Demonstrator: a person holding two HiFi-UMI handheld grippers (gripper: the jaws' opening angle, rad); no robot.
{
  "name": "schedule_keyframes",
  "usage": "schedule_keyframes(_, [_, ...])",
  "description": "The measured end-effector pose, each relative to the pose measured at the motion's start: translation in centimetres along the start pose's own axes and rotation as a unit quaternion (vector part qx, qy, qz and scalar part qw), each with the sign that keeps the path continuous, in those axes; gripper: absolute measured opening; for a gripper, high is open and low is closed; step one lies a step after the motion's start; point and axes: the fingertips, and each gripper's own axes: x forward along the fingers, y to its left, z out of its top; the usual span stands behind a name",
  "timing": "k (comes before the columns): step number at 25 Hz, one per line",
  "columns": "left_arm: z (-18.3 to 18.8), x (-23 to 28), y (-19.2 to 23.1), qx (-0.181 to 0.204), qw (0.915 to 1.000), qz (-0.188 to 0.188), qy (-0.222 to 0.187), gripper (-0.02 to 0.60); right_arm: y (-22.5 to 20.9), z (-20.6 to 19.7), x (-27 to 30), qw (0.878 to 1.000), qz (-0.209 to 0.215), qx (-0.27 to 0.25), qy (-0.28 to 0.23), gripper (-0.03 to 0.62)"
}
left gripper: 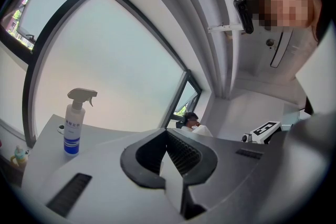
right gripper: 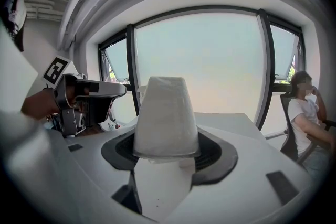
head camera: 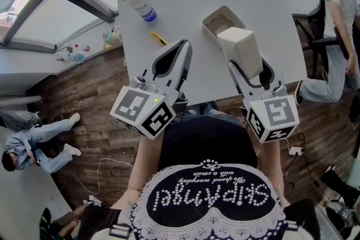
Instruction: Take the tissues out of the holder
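Above the white worktop, the right tool grasps the tissue pack.
Its jaws clamp the pack's sides, lifted just beside the open holder; the left tool hovers clenched on nothing; a spray bottle stands farther back.

A spray bottle stands near a yellow tool, perhaps a cutter.

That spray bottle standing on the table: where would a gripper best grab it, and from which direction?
Grip the spray bottle around its straight round body, below the trigger head, coming in level from the near edge of the table. It stands upright, and the body offers two even sides, while the trigger top is uneven.
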Motion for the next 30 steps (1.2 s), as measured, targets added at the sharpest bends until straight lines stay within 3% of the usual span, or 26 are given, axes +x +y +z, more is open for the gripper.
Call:
schedule_keyframes(13, [0.2, -0.5, 0.3, 0.001, 1.0000, 0.002, -0.003, 0.002, 1.2, -0.9, -0.9, 1.000, 0.008, 0.006, 0.008, 0.268])
schedule_keyframes(30, [0.9, -4.8, -2.8, 0.014, 0.9997, -0.019, -0.009, 0.002, 2.7, -2.0, -3.0, 1.000, 0.018, 0.014, 0.017, 0.267])
